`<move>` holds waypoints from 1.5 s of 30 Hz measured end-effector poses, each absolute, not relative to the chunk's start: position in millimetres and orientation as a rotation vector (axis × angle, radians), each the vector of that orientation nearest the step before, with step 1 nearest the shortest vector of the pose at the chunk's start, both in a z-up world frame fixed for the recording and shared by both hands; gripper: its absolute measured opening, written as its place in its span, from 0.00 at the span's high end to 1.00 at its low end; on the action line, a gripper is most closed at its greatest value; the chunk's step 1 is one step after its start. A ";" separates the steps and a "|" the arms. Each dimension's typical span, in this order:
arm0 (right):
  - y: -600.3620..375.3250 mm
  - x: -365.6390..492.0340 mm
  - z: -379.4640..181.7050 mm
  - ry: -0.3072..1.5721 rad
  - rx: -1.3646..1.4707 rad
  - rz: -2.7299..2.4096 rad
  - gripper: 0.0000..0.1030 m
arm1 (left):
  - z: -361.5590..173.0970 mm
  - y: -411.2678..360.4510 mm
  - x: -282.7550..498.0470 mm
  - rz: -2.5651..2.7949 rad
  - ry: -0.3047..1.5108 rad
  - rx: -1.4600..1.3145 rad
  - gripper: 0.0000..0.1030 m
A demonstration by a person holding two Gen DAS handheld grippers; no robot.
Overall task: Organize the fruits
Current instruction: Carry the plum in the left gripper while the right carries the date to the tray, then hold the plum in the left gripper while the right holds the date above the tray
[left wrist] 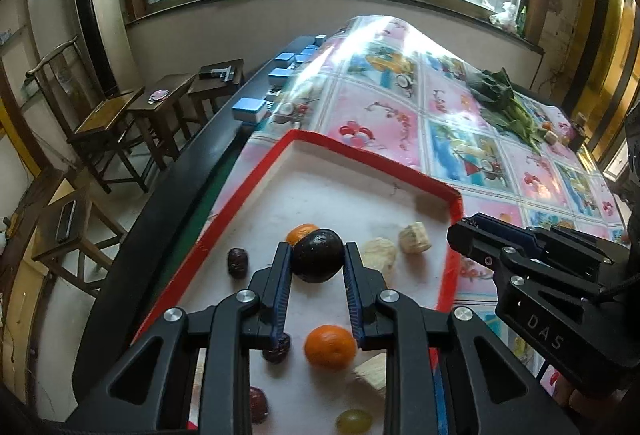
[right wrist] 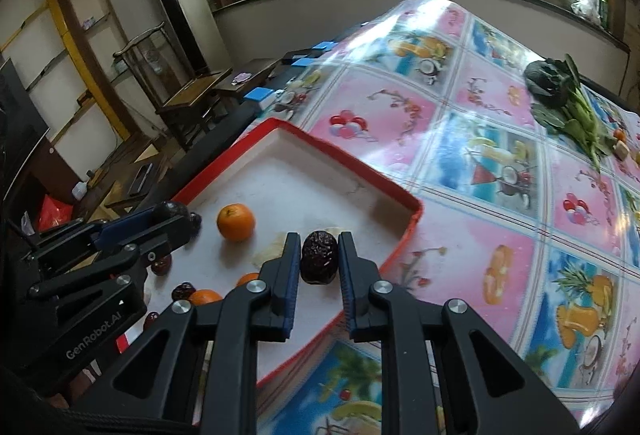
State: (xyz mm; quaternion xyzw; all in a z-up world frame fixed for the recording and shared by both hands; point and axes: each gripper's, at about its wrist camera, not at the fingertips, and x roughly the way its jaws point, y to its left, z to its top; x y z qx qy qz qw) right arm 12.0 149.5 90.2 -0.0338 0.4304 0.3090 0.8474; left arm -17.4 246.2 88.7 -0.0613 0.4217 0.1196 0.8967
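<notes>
A white tray with a red rim (left wrist: 372, 155) (right wrist: 352, 159) lies on the table's left side. My left gripper (left wrist: 318, 255) is shut on a dark round plum (left wrist: 317, 260) above the tray. My right gripper (right wrist: 319, 253) is shut on a wrinkled dark red date (right wrist: 319, 257) over the tray's right part. Loose in the tray lie oranges (left wrist: 330, 346) (right wrist: 236, 221), more dates (left wrist: 237, 262), banana pieces (left wrist: 415, 237) and a green grape (left wrist: 353, 420). From the right wrist view the left gripper (right wrist: 182, 217) shows at the left, the plum at its tip.
The table wears a glossy fruit-print cloth (right wrist: 480, 139). Leafy greens (left wrist: 508, 103) (right wrist: 568, 99) and small fruit pieces lie at its far right. Blue mahjong tiles (left wrist: 249, 109) line the left edge. Wooden chairs and stools (left wrist: 120, 123) stand left of the table.
</notes>
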 end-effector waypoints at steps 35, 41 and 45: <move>189.0 42.3 77.5 0.940 -0.133 0.662 0.80 | 68.3 292.6 -13.9 0.324 0.914 -0.126 0.76; 195.0 54.5 71.3 0.962 -0.136 0.657 0.80 | 65.2 286.7 -4.3 0.304 0.922 -0.108 0.76; 199.1 62.2 66.2 0.975 -0.143 0.655 0.80 | 63.7 284.6 3.2 0.294 0.927 -0.098 0.76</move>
